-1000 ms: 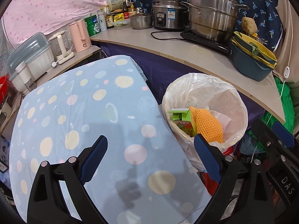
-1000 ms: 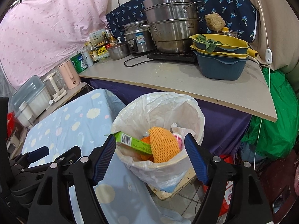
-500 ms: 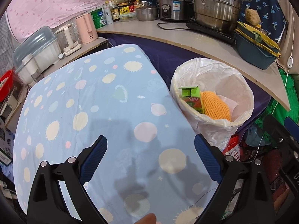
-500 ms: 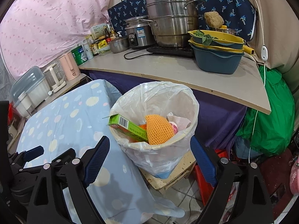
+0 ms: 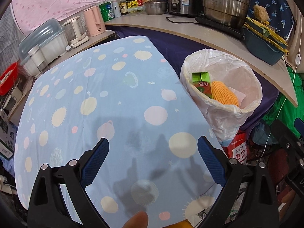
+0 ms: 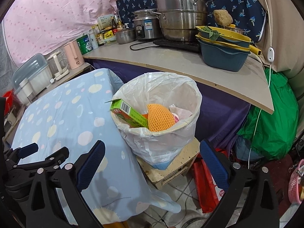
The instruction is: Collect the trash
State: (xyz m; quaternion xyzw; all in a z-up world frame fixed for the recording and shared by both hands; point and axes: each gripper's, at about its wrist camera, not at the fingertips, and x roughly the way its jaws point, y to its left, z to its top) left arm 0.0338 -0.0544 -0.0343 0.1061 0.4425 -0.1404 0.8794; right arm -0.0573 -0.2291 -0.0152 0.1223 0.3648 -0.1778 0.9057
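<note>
Beside the blue worktop (image 5: 106, 102) the lined bin (image 6: 159, 133) is sitting with carton (image 6: 129, 113) and net (image 6: 160, 116) inside, while I'm hovering both grippers, left (image 5: 153, 159) wide and empty, right (image 6: 152, 161) just opening wide, nothing between its fingers.

A table covered by a pale blue cloth (image 5: 117, 102) printed with cream suns, pink circles and light blue planets. Beside it, a bin lined with a translucent white bag (image 6: 157, 133), holding a green carton (image 6: 129, 113) with a barcode, and an orange foam net (image 6: 160, 116). Both grippers (image 5: 153, 159) (image 6: 152, 163) are black with dark blue textured pads. Behind, a pink dotted sheet (image 6: 53, 17), a navy cloth (image 6: 237, 1) with light blue palm trees, silver pots (image 6: 180, 19), a teal basin (image 6: 222, 58) under yellow trays, and a bright green bag (image 6: 271, 125)
</note>
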